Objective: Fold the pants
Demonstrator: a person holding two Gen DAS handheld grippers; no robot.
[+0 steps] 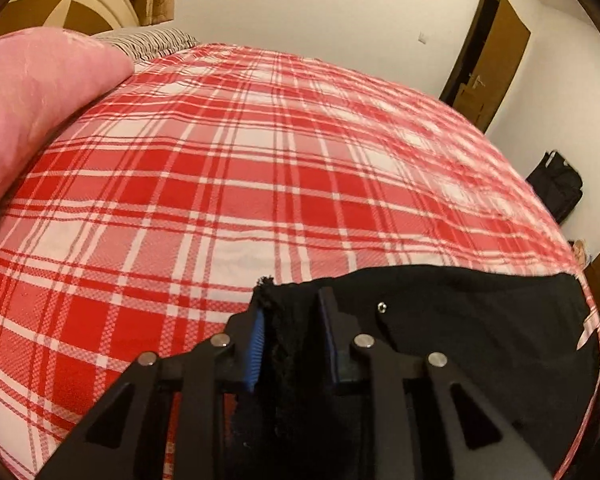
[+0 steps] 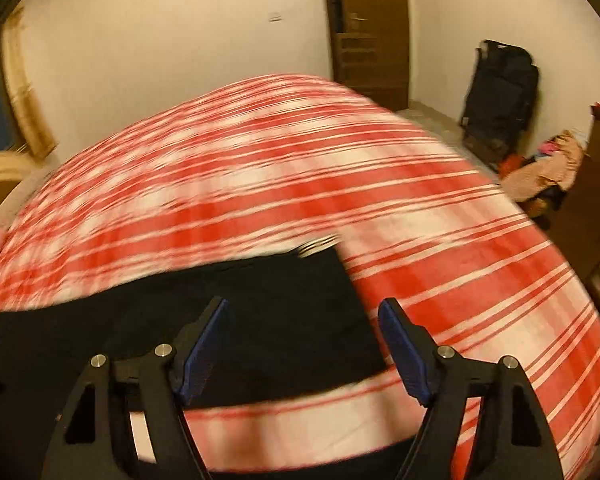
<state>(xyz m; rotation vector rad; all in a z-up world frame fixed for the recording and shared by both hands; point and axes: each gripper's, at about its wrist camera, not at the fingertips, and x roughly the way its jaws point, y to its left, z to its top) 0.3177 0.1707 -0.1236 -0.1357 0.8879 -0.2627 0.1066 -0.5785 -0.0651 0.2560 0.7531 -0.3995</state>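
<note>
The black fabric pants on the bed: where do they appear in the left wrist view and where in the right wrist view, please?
Left wrist view: the black fabric pants fill the lower right, with their frayed edge clamped in the left claw.
Right wrist view: they span the lower left and centre, under the open right claw.
Shared landmark: the red and white plaid bed cover.
</note>
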